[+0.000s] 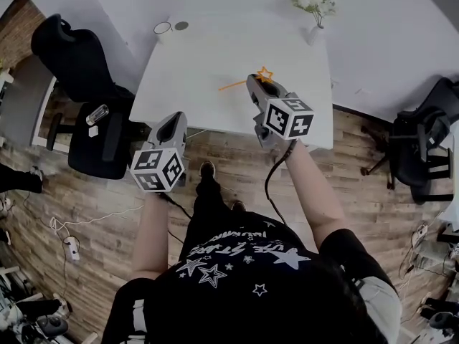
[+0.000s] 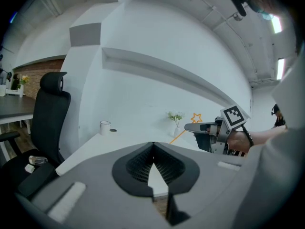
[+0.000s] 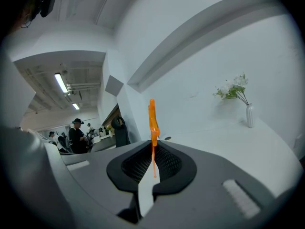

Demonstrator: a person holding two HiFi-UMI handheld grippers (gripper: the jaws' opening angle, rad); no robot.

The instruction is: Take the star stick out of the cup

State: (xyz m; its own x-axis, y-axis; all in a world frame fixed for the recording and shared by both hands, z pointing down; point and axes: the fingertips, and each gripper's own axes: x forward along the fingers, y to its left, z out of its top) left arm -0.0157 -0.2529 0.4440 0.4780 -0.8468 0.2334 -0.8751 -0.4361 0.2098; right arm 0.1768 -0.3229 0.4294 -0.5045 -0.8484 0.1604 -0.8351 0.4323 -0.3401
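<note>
An orange star stick (image 1: pixel 247 82) slants over the white table (image 1: pixel 215 56), star end up and to the right. My right gripper (image 1: pixel 252 82) is shut on its thin shaft, above the table's near right part. In the right gripper view the star stick (image 3: pixel 152 128) stands upright between the closed jaws of the right gripper (image 3: pixel 152 149). The white cup (image 1: pixel 163 29) stands at the table's far left corner, well away from the stick. My left gripper (image 1: pixel 174 118) hovers off the table's near edge, its jaws closed together with nothing in them; in its own view the left gripper (image 2: pixel 152 145) faces the cup (image 2: pixel 105 127).
A white vase of flowers (image 1: pixel 314 20) stands at the table's far right corner. A small dark round thing (image 1: pixel 181 26) lies beside the cup. Black office chairs stand to the left (image 1: pixel 79 56) and right (image 1: pixel 423 142). Cables run across the wooden floor (image 1: pixel 86 221).
</note>
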